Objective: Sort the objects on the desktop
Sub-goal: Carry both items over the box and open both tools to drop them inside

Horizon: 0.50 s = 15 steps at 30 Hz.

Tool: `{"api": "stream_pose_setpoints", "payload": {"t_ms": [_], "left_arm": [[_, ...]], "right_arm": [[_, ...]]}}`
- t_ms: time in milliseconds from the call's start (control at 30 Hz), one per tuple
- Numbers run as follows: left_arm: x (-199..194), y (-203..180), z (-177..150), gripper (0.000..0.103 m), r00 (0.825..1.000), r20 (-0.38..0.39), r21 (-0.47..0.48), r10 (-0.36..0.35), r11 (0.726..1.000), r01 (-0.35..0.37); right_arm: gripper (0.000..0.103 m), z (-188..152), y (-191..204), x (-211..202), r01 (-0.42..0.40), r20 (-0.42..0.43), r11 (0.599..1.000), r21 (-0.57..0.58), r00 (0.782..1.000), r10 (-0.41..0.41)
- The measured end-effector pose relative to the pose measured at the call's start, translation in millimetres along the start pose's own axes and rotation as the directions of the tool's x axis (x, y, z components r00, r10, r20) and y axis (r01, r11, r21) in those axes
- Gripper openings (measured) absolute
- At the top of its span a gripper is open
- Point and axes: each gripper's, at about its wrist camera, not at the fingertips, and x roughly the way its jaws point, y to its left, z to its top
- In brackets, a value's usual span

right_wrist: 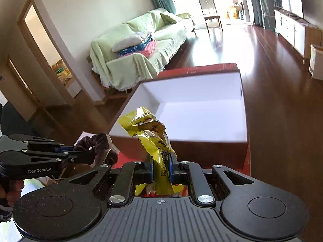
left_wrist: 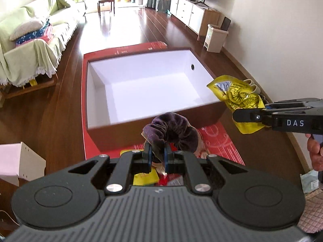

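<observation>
Left tool [left_wrist: 157, 157]: pinching a purple velvet scrunchie [left_wrist: 171, 131].
Right tool [right_wrist: 160, 168]: pinching a crumpled yellow foil packet [right_wrist: 150, 133].
Brown cardboard box with white interior [left_wrist: 141, 84]: holds nothing visible.

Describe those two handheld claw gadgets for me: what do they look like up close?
Both are matte black. The left claw has two narrow fingers with blue pads, silver bolts on angular linkage arms, and a ribbed grey body flanked by two round discs. The right claw matches it. Seen from the side, one reads "DAS", the other "GenRobot.AI". No cables or sleeves show.
</observation>
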Motion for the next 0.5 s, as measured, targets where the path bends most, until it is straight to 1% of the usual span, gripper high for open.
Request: {"api": "stream_pose_setpoints", "payload": {"t_ms": [167, 333, 500], "left_arm": [[8, 4, 20, 0.008, 1.0, 0.009, 0.014, 0.008, 1.0, -0.008], [23, 9, 37, 0.008, 1.0, 0.005, 0.035, 0.01, 0.999, -0.01], [47, 18, 57, 0.008, 1.0, -0.012, 0.061, 0.016, 0.998, -0.015]], "right_arm": [[0.012, 21, -4, 8, 0.007, 0.0, 1.0, -0.022, 1.0, -0.007], [0.012, 39, -12, 31, 0.022, -0.018, 0.999, -0.038, 1.0, -0.022], [0.012, 58, -23, 55, 0.038, -0.04, 0.998, -0.052, 0.998, -0.04]]}}
